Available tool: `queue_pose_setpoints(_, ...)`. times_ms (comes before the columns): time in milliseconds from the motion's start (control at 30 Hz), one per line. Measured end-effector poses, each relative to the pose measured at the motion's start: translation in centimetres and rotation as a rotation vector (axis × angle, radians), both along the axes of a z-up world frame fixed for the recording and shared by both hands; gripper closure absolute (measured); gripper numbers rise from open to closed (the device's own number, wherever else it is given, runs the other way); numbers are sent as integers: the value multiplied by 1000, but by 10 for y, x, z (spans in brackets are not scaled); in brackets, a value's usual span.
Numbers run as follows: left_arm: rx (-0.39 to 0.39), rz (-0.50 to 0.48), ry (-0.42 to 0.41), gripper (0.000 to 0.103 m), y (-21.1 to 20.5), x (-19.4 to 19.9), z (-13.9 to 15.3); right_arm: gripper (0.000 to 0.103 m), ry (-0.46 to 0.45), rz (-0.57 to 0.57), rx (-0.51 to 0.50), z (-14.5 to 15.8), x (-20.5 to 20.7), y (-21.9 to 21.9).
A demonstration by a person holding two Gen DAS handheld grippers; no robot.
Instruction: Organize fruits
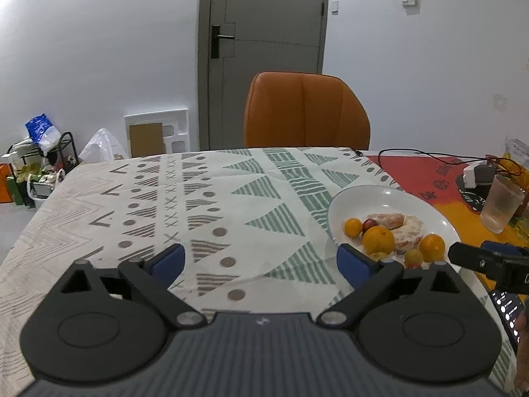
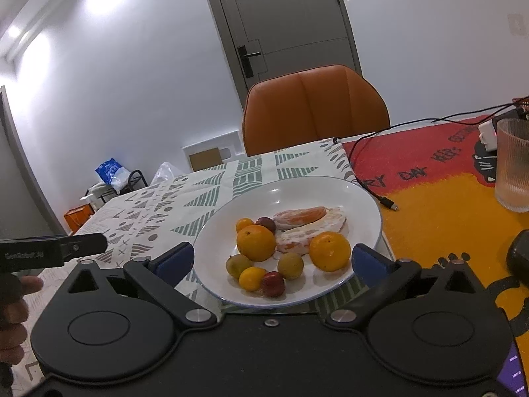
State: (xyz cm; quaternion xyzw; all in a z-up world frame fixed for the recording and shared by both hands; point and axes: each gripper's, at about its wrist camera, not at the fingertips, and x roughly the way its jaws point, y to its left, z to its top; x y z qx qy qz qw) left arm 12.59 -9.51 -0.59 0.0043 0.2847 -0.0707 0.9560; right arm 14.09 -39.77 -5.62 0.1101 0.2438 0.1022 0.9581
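The white plate (image 2: 363,198) sits on the patterned tablecloth (image 1: 231,198), holding every fruit. The right gripper (image 2: 272,259) and the left gripper (image 1: 261,261), at the plate's nine o'clock, both gape empty. Judged best: approach one orange (image 2: 329,251) squarely, closing gently.

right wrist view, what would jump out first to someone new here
The white plate of fruit sits dead centre on the patterned tablecloth: oranges, small plums and peeled citrus pieces. Behind it stands an orange chair, and the right hand-held gripper frames the plate with open jaws, holding nothing.
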Motion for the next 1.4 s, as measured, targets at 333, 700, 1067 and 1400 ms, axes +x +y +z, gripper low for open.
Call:
queue_pose_setpoints(333,14,58,-3,4,29,-24,4,0,10,41,-2,6,-7,24)
queue_pose_setpoints(700,7,107,8,3,62,-47,2,0,15,66,-47,8,-14,60)
queue_pose_setpoints(1067,6,163,21,3,92,-68,0,0,28,87,-86,9,-28,98)
queue_pose_setpoints(1400,7,171,22,3,105,-90,1,0,13,42,-139,18,-51,116)
